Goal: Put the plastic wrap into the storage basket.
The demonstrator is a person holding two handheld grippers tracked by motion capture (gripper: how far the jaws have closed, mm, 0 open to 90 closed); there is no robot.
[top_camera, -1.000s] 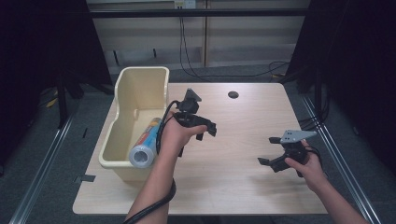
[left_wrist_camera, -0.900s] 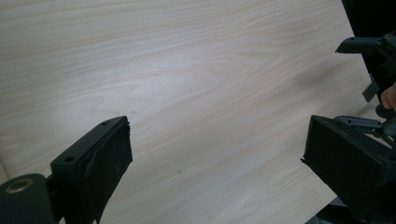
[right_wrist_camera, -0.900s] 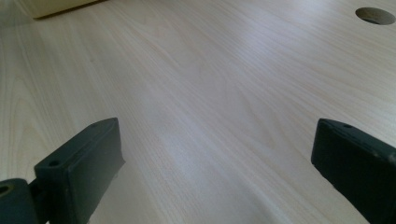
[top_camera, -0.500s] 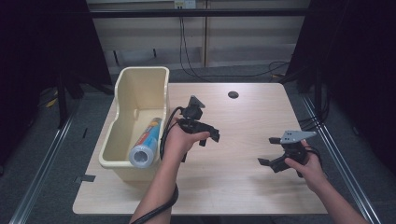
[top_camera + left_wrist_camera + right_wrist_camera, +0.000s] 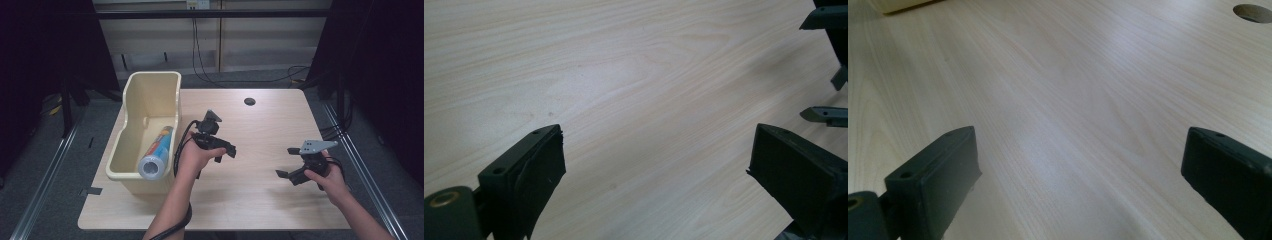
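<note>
A cream plastic bin (image 5: pixel 150 87) stands on the left of the wooden table (image 5: pixel 260 200). Inside it lies a blue and orange tube (image 5: pixel 156 152), its white round end toward the front. My left gripper (image 5: pixel 226 154) hovers over the table's middle, just right of the bin, and points right. In the left gripper view its jaws (image 5: pixel 654 145) stand wide apart over bare wood with nothing between them. Toward the right edge, my right gripper (image 5: pixel 286 162) is held low and points left. Its jaws (image 5: pixel 1078 145) are also spread wide and empty.
A round cable hole (image 5: pixel 249 101) sits in the tabletop at the back, also seen as the hole (image 5: pixel 1253 11) in the right gripper view. The bin's corner (image 5: pixel 898 4) shows far off there. The right gripper's fingertips (image 5: pixel 826 115) show in the left gripper view.
My left gripper has drifted right and slightly toward the front, away from the bin. The right gripper has stayed put.
</note>
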